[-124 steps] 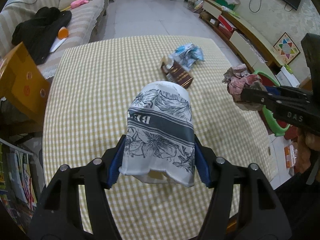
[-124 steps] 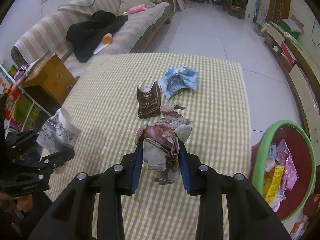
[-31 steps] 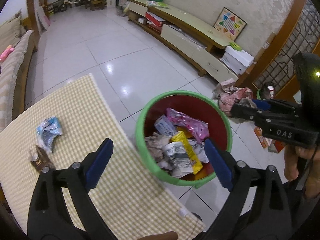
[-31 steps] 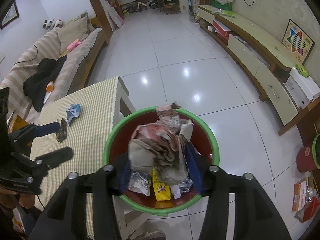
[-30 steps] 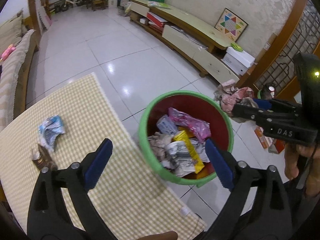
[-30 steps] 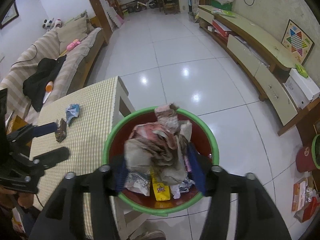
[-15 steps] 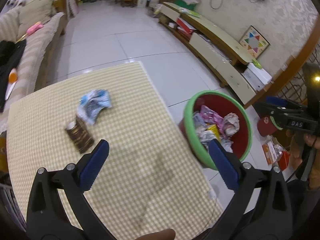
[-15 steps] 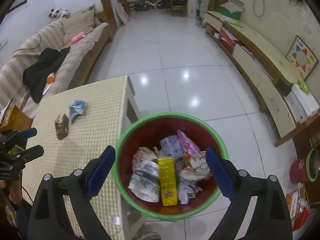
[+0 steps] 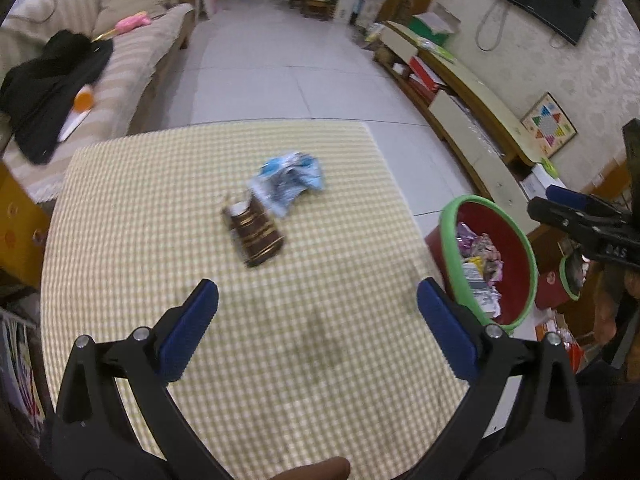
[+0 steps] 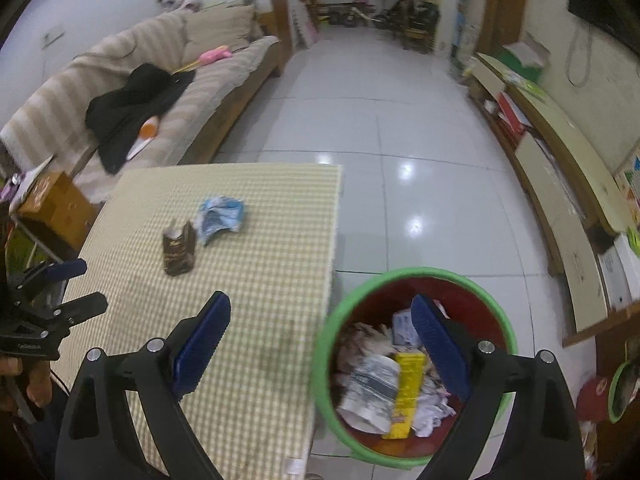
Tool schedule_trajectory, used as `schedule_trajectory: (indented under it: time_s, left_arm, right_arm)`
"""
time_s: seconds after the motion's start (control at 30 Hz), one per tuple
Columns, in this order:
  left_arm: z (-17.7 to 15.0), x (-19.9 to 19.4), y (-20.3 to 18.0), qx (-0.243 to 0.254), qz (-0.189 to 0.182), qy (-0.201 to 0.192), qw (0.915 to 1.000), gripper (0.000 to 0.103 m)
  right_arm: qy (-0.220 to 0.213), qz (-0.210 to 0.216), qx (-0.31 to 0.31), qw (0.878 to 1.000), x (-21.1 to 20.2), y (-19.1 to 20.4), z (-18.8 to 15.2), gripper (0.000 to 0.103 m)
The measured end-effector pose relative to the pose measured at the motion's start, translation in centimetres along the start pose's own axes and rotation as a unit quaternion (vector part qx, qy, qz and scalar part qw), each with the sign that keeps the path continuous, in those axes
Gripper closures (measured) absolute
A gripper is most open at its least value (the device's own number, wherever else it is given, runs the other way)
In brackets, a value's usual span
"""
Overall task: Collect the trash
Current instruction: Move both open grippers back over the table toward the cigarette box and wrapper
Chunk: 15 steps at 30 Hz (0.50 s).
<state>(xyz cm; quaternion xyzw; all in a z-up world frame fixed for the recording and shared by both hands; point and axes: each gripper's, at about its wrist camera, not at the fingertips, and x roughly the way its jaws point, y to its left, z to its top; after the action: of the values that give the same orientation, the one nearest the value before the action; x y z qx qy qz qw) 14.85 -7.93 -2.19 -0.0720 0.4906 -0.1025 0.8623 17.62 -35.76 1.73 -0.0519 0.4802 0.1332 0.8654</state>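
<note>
Yellow-checked cloth covers the table (image 9: 132, 208), and two pieces of trash lie near its middle: a brown carton (image 9: 256, 233) on its side and, touching its far right corner, a crumpled blue-and-white wrapper (image 9: 287, 181). Off the table's right edge stands a red bin with a green rim (image 10: 320, 344), holding wrappers, crumpled paper and a yellow packet (image 10: 406, 388). The left gripper (image 9: 318, 308) hangs over the near part of the table, jaws spread wide and holding nothing. The right gripper (image 10: 320, 318) sits above the table's near right corner and the bin, jaws likewise wide apart and empty. A striped sofa (image 10: 208, 68) with black clothing runs along the far left
</note>
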Motion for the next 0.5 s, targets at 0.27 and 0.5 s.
schedule_trajectory:
  time_s: [0.27,0.5]
  left_arm:
    - [-0.8,1.3,3.2,-0.033,0.022,0.013,0.9991,0.005]
    - [0.1,5.1,4.1,-0.049,0.027,0.030,0.9980,0.006]
  right_arm:
    - [0.004,0.012,-0.043,0.999,0.9,4.0,0.5,0.014]
    - [0.005,0.009,-0.047,0.999,1.9,4.8,0.4,0.011]
